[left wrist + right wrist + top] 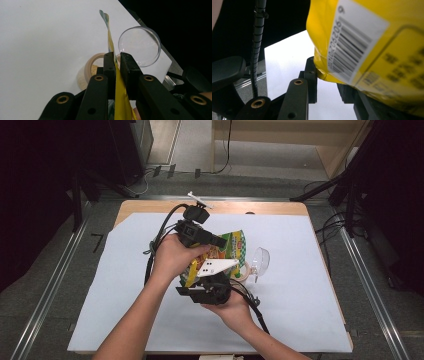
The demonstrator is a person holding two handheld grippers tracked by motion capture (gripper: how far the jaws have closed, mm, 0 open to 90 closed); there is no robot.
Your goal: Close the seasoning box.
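- In the high view, both hands meet at the middle of the frame, over the white sheet (125, 285) that covers the table.
- The left gripper (116, 58) has its jaws narrowed onto the thin edge of a yellow snack bag (121, 100); the foil runs up between the two black pads and its tip curls toward the upper middle of the left gripper view.
- The right gripper (327, 82) sits under the bag's lower corner; that corner with its barcode label (352, 50) lies between the jaws, but I cannot tell whether they press on it.
- The bag is lifted off the sheet, centre of the high view, between the two tools.
- A roll of tape (87, 71) lies on the sheet just behind the left jaws.
- A clear round dish (140, 46) stands right of the tape, in the upper right of that view.
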